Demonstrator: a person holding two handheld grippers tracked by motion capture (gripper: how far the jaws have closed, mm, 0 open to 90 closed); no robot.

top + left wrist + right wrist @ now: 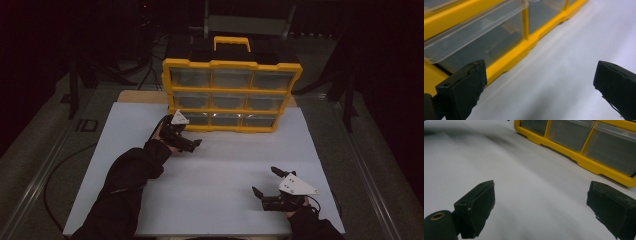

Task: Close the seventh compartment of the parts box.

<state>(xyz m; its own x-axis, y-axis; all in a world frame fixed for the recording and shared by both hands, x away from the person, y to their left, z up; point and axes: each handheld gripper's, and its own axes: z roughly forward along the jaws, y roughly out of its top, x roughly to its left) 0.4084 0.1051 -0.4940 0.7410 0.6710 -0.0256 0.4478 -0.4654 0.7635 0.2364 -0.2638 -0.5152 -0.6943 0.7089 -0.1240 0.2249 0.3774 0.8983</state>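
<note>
A yellow plastic drawer organiser [232,95] stands upright at the far middle of the bench [210,170], its frame holding three rows of three clear, boxy drawers and topped by a yellow carry handle [232,42] on a black lid. In the left gripper view the bottom-row drawer [481,37] is smooth, see-through plastic with a protruding lip, set in a glossy yellow rail that rests on the bench's matt white sheet.

The left tongs [192,145] sit just in front of the organiser's lower left corner, spread wide with nothing between the blocky black pads [466,85]; one pad is just beside the yellow base, and I cannot tell if it touches. A dark-sleeved forearm [130,185] carries them in from below.

The right tongs [264,181] hover near the bench's near right edge, well apart from the organiser, also spread wide and empty, a grey three-cornered plate [296,185] on top. Their rubbery pads [477,207] look scuffed at the edges.
</note>
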